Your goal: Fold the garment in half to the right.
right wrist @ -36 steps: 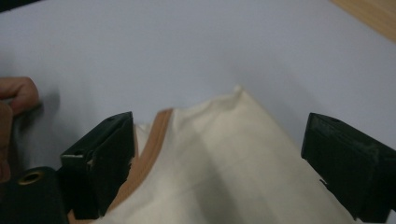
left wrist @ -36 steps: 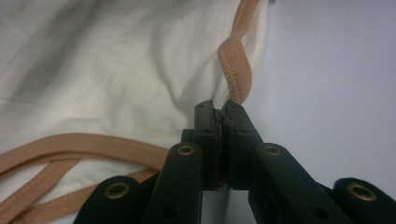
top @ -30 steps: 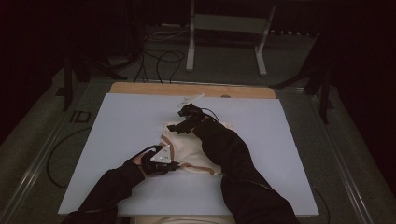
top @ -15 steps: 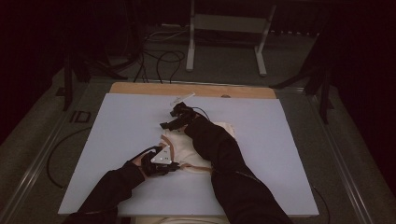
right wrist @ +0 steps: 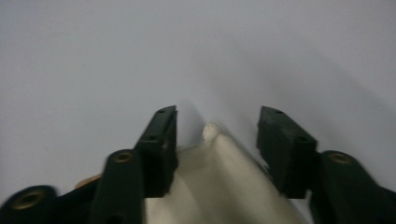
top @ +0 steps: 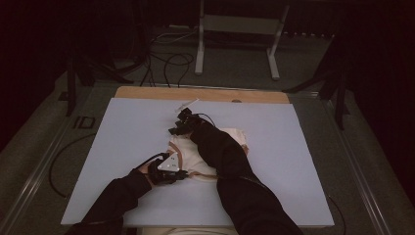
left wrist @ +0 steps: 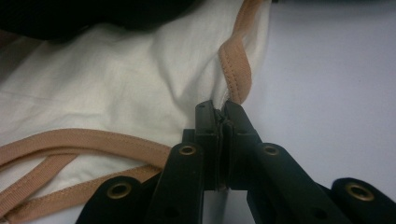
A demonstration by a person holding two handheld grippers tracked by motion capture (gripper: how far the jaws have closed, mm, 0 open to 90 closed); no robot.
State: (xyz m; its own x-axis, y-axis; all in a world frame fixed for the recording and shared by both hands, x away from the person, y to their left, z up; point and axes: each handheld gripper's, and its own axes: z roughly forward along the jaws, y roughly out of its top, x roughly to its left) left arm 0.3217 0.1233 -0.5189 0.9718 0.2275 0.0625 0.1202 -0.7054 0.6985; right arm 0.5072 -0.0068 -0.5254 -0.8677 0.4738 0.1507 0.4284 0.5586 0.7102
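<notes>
Clamping the tan-trimmed edge of the cream garment (left wrist: 116, 98), the left gripper (left wrist: 220, 122) is seen with its jaws pressed fully together on the fabric where the tan binding (left wrist: 236, 60) folds. The garment is spread on the pale blue table surface (top: 313, 147), near the middle, partly covered by the right sleeve (top: 230, 161). The right gripper (right wrist: 215, 133) is held with jaws wide apart, a raised cream fold lying between them, ungripped, at the garment's far edge.
</notes>
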